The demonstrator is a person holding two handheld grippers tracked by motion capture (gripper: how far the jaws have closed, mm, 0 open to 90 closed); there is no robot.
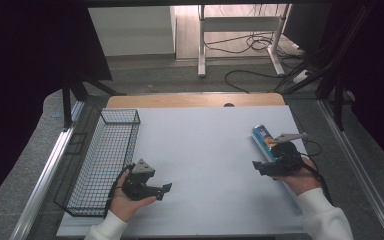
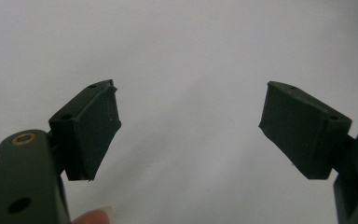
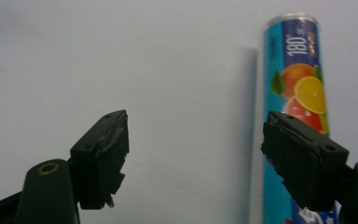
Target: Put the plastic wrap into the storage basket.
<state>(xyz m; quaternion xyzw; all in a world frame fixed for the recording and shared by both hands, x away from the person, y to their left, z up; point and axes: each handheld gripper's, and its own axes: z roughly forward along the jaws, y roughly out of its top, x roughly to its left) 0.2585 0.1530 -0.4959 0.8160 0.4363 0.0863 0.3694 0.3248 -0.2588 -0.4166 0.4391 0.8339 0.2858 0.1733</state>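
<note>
A blue tube (image 1: 263,139) with orange fruit pictures and "180" on its label lies on the pale table. In the right gripper view the tube (image 3: 298,88) runs away from me just behind the right-hand jaw, outside the gap. My right gripper (image 1: 258,167) is held next to the tube's near end, pointing left, and its jaws (image 3: 196,154) stand wide apart with nothing between them. At the front left, my left gripper (image 1: 164,192) rests in a hand beside the basket. It is open (image 2: 191,126) over bare table.
A long black wire basket (image 1: 120,111) stands along the table's left edge, with nothing seen inside. The pale mat (image 1: 205,150) spans the table between the two grippers. Beyond the far wooden edge (image 1: 195,100) are floor cables and white desk legs.
</note>
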